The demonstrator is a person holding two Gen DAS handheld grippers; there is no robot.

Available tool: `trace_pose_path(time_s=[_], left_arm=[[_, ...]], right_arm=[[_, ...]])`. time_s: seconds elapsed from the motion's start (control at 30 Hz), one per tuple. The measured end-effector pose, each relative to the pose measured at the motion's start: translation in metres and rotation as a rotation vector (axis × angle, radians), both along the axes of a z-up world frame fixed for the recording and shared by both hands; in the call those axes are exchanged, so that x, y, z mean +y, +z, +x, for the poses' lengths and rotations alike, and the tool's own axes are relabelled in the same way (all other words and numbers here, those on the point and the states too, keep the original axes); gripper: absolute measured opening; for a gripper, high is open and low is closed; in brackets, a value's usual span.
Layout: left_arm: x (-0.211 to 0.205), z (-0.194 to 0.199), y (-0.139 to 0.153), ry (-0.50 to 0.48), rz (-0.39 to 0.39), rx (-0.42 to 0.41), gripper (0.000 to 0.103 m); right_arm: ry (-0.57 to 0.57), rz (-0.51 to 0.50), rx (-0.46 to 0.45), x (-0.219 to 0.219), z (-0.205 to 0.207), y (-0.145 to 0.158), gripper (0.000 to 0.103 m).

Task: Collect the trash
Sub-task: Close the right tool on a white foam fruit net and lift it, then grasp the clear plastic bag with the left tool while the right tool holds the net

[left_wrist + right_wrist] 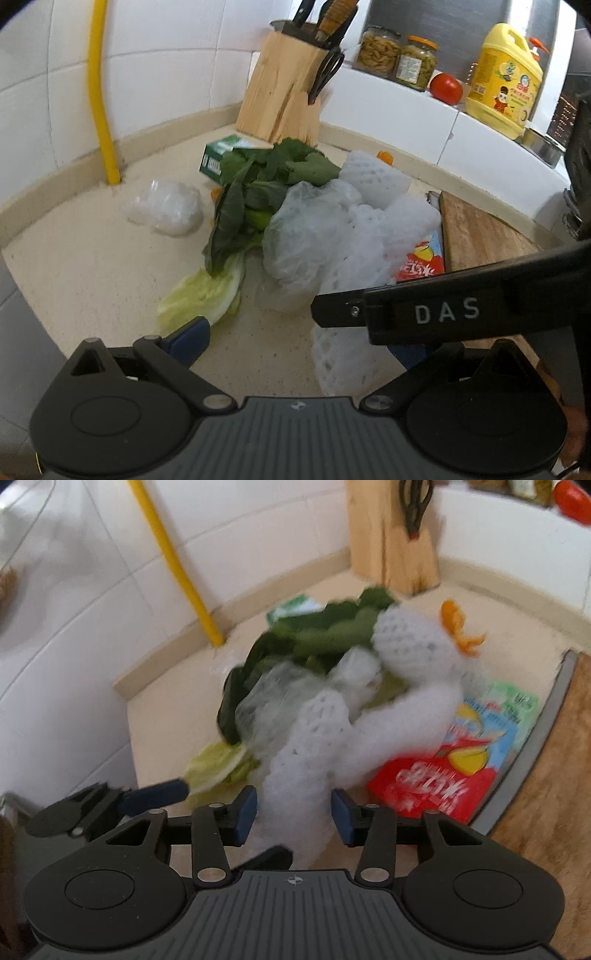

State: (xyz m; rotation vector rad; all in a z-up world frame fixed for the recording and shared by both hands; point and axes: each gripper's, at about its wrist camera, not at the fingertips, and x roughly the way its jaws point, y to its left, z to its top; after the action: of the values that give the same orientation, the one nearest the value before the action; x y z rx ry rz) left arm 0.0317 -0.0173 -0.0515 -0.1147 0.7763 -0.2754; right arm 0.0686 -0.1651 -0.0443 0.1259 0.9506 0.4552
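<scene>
Two grippers are seen over a beige desk [92, 266] in a tiled corner. The right gripper [293, 810] is set around the lower end of a white foam net [310, 746]; its blue fingers [245, 810] stand on either side of the net, with a narrow gap visible at each pad, so no firm contact can be confirmed. The left gripper [295, 350] is spread wide with nothing between its fingers [188, 338], one tip just beside a pale cabbage leaf [199, 295].

The trash is heaped mid-desk: dark green leaves [258, 181], a crumpled clear bag [299, 236], foam nets, a red snack wrapper [436, 775] and orange peel [458, 627]. A second clear bag [166, 210] lies apart, near a yellow pipe [99, 92]. A knife block [284, 88] stands behind the heap, and a wooden board [480, 232] lies to the right.
</scene>
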Motion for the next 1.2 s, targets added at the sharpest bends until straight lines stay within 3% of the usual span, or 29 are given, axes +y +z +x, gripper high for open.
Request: trace_pose_path(time_s=[0.07, 0.17, 0.4, 0.57, 0.77, 0.97, 1.07, 1.13, 1.2], left_arm=[[-0.001, -0.001, 0.001, -0.008, 0.006, -0.004, 0.098], [-0.004, -0.004, 0.006, -0.032, 0.019, -0.033, 0.098], [-0.008, -0.013, 0.016, -0.151, -0.030, -0.119, 0.098], [-0.018, -0.001, 0.026, -0.214, -0.010, -0.174, 0.099], [-0.015, 0.026, 0.018, -0.212, -0.055, -0.101, 0.098], [-0.007, 0.022, 0.019, -0.229, -0.048, -0.096, 0.097], [-0.008, 0.034, 0.016, -0.217, -0.070, -0.049, 0.087], [-0.012, 0.044, 0.012, -0.215, -0.110, -0.020, 0.067], [-0.019, 0.050, 0.009, -0.213, -0.112, -0.010, 0.061]], right_arm=[[0.006, -0.014, -0.015, 0.001, -0.003, 0.001, 0.043], [0.026, 0.006, -0.024, 0.000, -0.006, 0.007, 0.038], [-0.010, 0.141, -0.005, -0.033, -0.017, 0.029, 0.036], [-0.076, 0.174, -0.080, -0.058, -0.026, 0.047, 0.036], [-0.142, 0.186, -0.106, -0.078, -0.024, 0.045, 0.036], [-0.216, 0.207, -0.141, -0.101, -0.019, 0.043, 0.031], [-0.235, 0.227, -0.142, -0.111, -0.015, 0.042, 0.031], [-0.248, 0.227, -0.149, -0.117, -0.015, 0.044, 0.031], [-0.260, 0.238, -0.157, -0.123, -0.017, 0.046, 0.031]])
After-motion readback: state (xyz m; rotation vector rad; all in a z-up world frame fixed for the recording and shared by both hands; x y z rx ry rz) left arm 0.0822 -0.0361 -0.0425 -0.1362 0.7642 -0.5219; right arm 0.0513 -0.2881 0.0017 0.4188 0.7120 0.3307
